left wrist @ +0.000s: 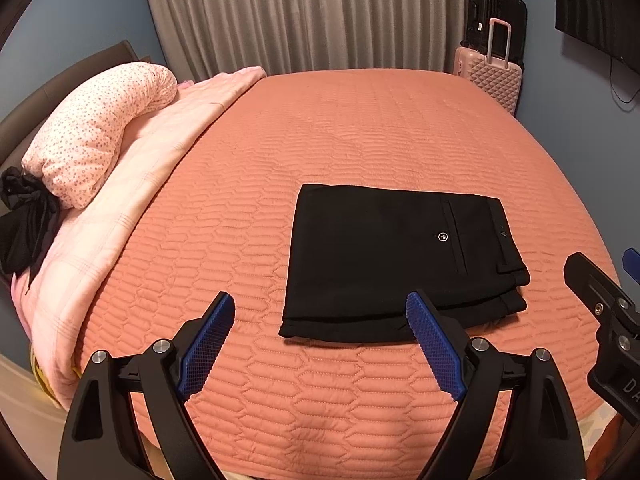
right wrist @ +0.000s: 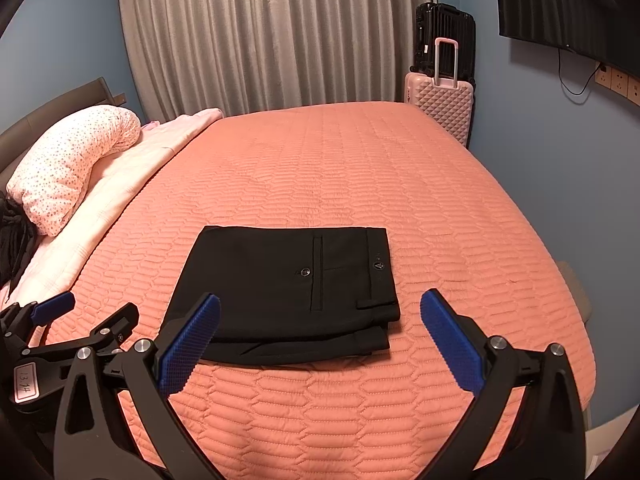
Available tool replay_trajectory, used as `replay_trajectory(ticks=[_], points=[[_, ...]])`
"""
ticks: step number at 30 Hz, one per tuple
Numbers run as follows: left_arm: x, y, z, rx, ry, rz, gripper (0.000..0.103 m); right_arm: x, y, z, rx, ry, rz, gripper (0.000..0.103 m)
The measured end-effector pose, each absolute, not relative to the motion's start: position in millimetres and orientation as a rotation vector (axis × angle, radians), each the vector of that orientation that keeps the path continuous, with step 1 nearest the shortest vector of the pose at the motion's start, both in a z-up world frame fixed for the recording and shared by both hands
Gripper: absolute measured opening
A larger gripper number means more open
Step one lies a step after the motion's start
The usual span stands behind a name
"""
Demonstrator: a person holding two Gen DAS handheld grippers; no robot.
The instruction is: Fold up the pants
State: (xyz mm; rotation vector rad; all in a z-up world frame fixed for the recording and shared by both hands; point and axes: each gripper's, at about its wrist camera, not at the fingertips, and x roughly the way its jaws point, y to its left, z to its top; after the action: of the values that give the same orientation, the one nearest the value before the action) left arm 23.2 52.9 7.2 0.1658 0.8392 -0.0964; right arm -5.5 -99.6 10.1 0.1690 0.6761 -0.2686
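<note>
1. Blue walls and a pleated grey curtain stand behind a bed covered in a salmon quilt stitched in long hexagon-like cells.
2. Black pants lie on the near half of the bed, folded into a flat, roughly square stack of smooth woven cloth. A welt pocket with one button and a belt loop face up; lower layers stick out along the near edge.
3. At the head end lie a pale pink checked blanket and a curved, dotted pillow. A crumpled black cloth beside the pillow is cut off by the picture edge; I cannot tell what it is.
4. Past the far corner stand a pink hard-shell suitcase with diamond relief and a black case behind it, both shut, contents hidden.
5. The left hand-held gripper hovers with jaws wide, its blue ribbed pads holding nothing; one finger overlaps the pants' near edge in its own view, though contact is unclear.
6. The right hand-held gripper is wide and empty too, just short of the pants.
7. A dark screen on the wall is cropped.
</note>
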Motion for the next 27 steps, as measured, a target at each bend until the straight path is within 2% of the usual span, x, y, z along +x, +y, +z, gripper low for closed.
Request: replay_trajectory(ticks=[27], points=[[29, 51, 3, 0.191, 0.863, -0.1, 0.086, -5, -96, 8, 0.17, 0.68, -0.284, 0.098]])
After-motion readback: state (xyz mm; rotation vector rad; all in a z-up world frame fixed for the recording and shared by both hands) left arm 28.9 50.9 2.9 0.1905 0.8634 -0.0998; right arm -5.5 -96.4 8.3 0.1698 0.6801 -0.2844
